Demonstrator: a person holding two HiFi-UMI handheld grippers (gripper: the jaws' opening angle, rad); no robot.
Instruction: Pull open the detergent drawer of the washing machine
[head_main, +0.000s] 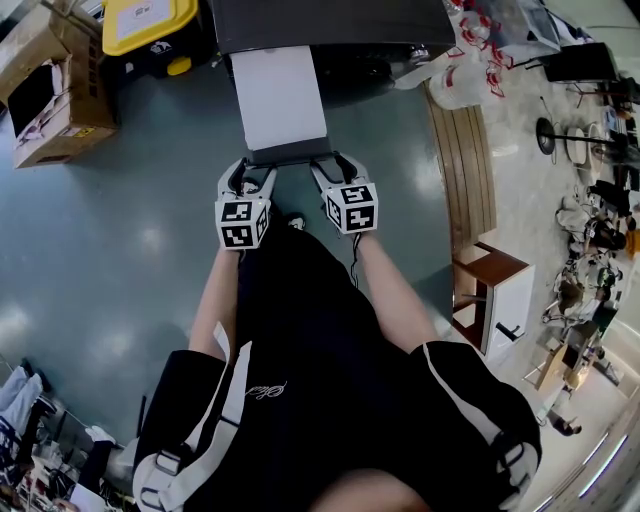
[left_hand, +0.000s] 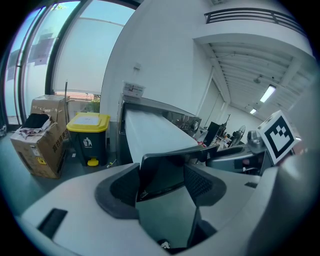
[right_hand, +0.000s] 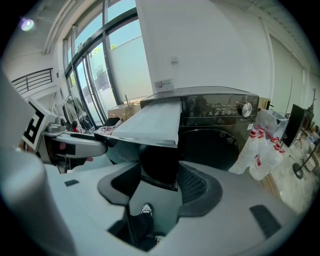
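The washing machine (head_main: 330, 25) (right_hand: 220, 115) stands dark at the top of the head view. Its detergent drawer (head_main: 280, 95) (left_hand: 150, 132) (right_hand: 150, 122) sticks far out toward me, white on top with a dark front panel (head_main: 290, 152). My left gripper (head_main: 253, 172) (left_hand: 162, 177) sits at the panel's left corner, its pads lying against the dark panel. At the right corner my right gripper (head_main: 335, 165) (right_hand: 159, 175) holds the panel the same way, the panel's end filling the gap between its pads.
A yellow-lidded bin (head_main: 148, 25) (left_hand: 89, 132) and cardboard boxes (head_main: 45, 85) (left_hand: 42, 142) stand left of the machine. White bags with red print (head_main: 465, 60) (right_hand: 265, 145) lean at its right. A wooden strip (head_main: 465, 160) and a small cabinet (head_main: 495, 295) lie further right.
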